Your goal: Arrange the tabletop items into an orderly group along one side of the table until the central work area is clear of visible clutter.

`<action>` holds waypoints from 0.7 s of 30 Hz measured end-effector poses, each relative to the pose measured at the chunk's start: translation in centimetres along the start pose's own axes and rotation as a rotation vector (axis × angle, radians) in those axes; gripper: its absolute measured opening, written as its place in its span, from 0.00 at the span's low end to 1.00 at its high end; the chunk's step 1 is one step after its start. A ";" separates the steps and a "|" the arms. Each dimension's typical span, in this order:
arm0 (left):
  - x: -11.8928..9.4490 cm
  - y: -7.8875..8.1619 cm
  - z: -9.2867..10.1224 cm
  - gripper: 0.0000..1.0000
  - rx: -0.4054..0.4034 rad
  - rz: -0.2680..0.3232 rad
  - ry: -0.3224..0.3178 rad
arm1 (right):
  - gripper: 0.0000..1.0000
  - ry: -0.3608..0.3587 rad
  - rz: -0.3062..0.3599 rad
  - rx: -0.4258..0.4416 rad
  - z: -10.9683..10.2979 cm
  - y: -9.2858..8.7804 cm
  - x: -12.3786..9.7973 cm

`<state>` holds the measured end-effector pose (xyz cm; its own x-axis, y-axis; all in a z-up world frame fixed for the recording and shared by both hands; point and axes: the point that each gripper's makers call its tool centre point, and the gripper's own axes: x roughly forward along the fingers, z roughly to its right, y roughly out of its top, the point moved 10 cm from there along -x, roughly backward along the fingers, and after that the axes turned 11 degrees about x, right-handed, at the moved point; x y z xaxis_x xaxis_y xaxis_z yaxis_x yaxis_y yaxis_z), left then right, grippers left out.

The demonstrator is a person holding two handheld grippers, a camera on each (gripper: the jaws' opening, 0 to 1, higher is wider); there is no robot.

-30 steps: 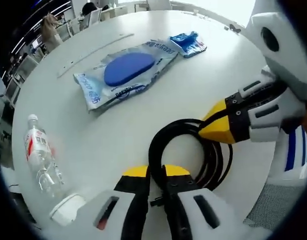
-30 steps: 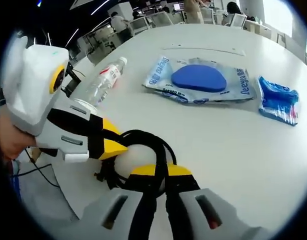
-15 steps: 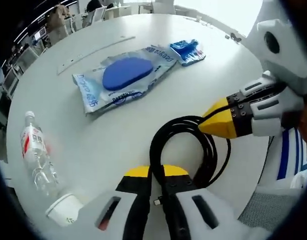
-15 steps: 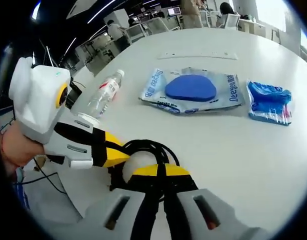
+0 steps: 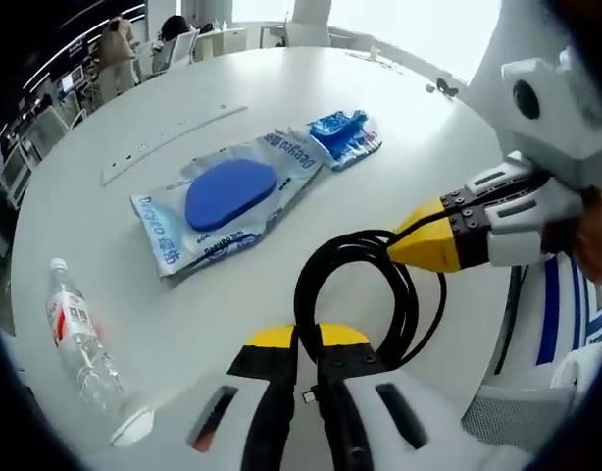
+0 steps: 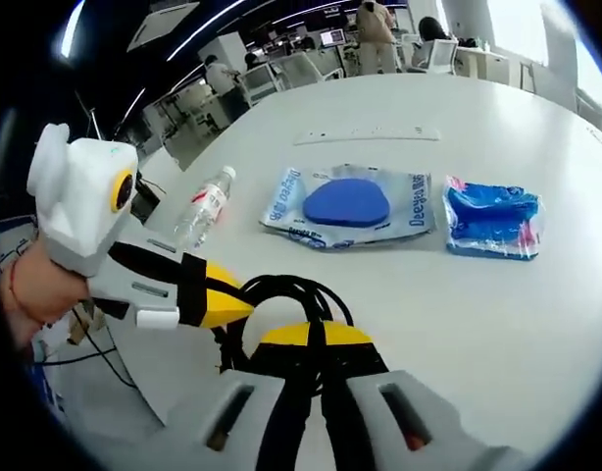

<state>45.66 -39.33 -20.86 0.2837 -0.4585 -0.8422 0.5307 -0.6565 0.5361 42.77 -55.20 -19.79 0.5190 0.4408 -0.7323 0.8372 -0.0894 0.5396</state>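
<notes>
We clamp the coiled black cable (image 5: 365,294) in both the left gripper (image 5: 297,343) and right gripper (image 6: 309,339) at the table's (image 5: 409,147) near edge; its loop stretches ahead, toward the centre.

**Camera setup: two close views, crossed angles**

Both views sit low, close over the black cable coil (image 5: 365,294) (image 6: 281,299) at the table (image 5: 281,108) (image 6: 536,324) edge, facing across it. Shared: coil, clear pouch (image 5: 223,196) (image 6: 350,206), blue pack (image 5: 342,137) (image 6: 492,218), bottle (image 5: 80,339) (image 6: 205,204).

round white table (image 6: 536,324) | chairs (image 6: 433,49) beyond (office desks behind) | bright windows (image 5: 419,25) | ceiling striplights (image 6: 174,15)
</notes>
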 end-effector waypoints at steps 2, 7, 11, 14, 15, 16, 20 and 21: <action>-0.1 0.5 0.1 0.03 0.005 0.006 -0.005 | 0.00 -0.001 0.008 0.003 0.2 0.2 -0.3; -0.2 1.9 0.3 0.03 0.029 0.020 -0.012 | 0.00 -0.010 0.035 0.011 0.8 0.8 -1.3; -0.2 3.0 0.5 0.03 0.037 0.031 -0.020 | 0.00 -0.015 0.054 0.014 1.4 1.4 -2.0; -0.2 4.1 0.7 0.03 0.052 0.038 -0.027 | 0.00 -0.018 0.070 0.019 1.9 1.8 -2.6; -0.2 4.3 0.8 0.03 0.057 0.041 -0.028 | 0.00 -0.020 0.074 0.017 2.0 1.9 -2.8; -0.2 4.6 0.8 0.03 0.060 0.042 -0.029 | 0.00 -0.021 0.078 0.019 2.2 2.1 -2.9; 0.0 5.8 1.0 0.03 0.082 0.046 -0.033 | 0.00 -0.027 0.096 0.025 2.8 2.6 -3.6; 0.1 6.2 1.1 0.03 0.087 0.048 -0.036 | 0.00 -0.031 0.102 0.025 2.9 2.9 -3.9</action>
<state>48.13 -44.07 -17.54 0.2771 -0.5105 -0.8140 0.4452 -0.6825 0.5796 43.69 -59.77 -16.64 0.6066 0.4002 -0.6870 0.7836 -0.1552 0.6015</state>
